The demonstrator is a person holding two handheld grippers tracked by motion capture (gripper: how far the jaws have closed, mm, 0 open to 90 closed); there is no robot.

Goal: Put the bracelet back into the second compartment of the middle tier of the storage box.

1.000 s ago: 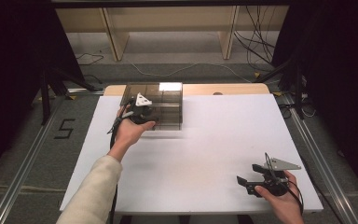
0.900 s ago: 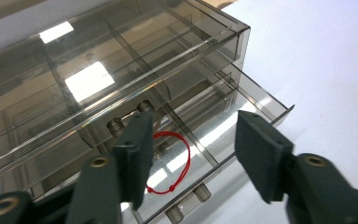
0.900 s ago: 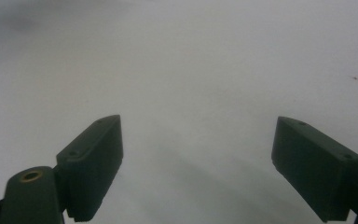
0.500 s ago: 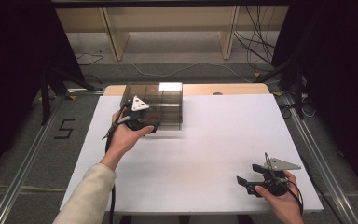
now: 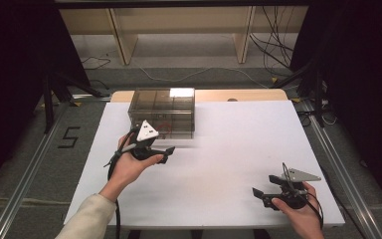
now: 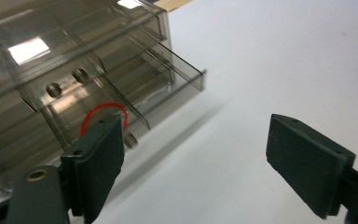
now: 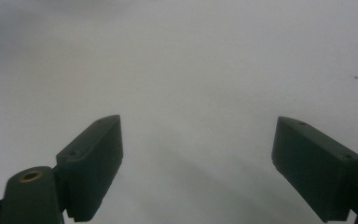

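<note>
A smoky clear plastic drawer box [image 5: 161, 110] stands at the far left of the white table [image 5: 238, 144]. One of its drawers [image 6: 177, 70] sticks out a little toward me. Inside the box lies a thin red ring [image 6: 103, 112], also visible as a red curve [image 5: 165, 128] from above. My left gripper [image 5: 166, 154] hovers just in front of the box; its jaws have just been opening and stand wide apart [image 6: 193, 140] with nothing between them. My right gripper [image 5: 264, 187] rests near the front right corner, open [image 7: 198, 140] over bare table.
A wooden strip [image 5: 238, 94] edges the table's far side, with shelving legs and cables on the floor beyond. Metal rails [image 5: 25, 179] run along both sides of the table. A floor mark "5" [image 5: 68, 137] lies at the left.
The left hand has drawn back from the box front toward me and slightly right, and its jaws have spread wide. The right hand has stayed put.
</note>
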